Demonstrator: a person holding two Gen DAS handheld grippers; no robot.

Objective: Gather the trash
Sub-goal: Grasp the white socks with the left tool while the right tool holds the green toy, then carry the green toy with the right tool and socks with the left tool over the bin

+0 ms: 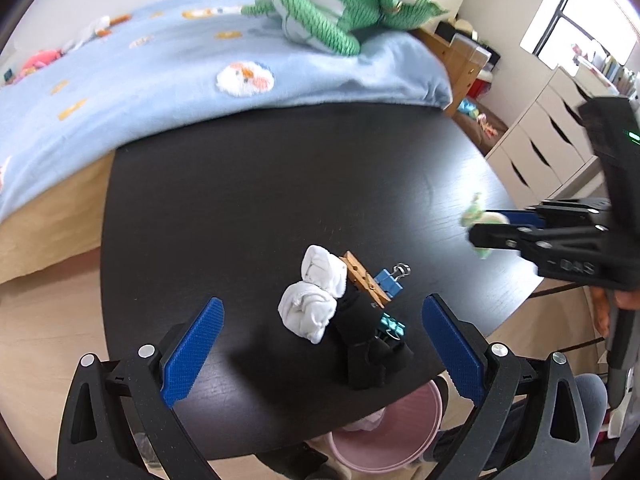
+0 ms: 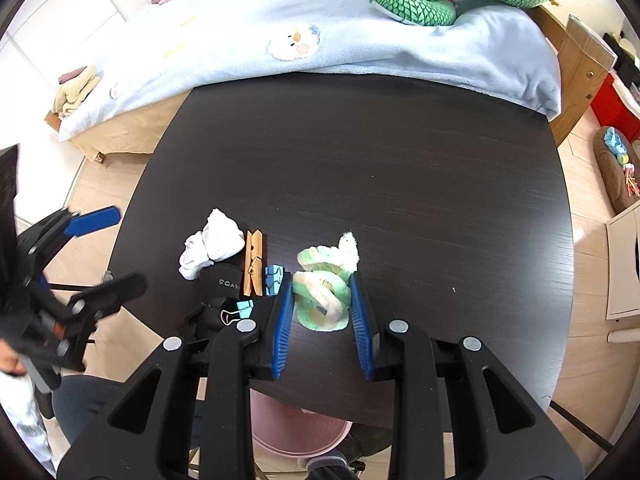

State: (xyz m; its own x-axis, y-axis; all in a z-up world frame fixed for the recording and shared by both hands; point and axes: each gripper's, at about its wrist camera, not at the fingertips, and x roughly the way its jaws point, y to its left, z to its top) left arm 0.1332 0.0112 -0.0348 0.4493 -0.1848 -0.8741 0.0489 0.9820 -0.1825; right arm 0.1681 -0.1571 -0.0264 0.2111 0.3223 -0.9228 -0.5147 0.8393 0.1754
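Observation:
My right gripper is shut on a crumpled green and white wrapper, held just above the black table; it also shows at the right of the left wrist view. My left gripper is open and empty, above the table's near edge. Between its fingers lies a crumpled white tissue, which the right wrist view also shows. A pink bin stands on the floor below the table's near edge, also in the right wrist view.
Beside the tissue lie a wooden clothespin, blue binder clips and a black object. A bed with a light blue blanket and green plush toy borders the table's far side. White drawers stand at right.

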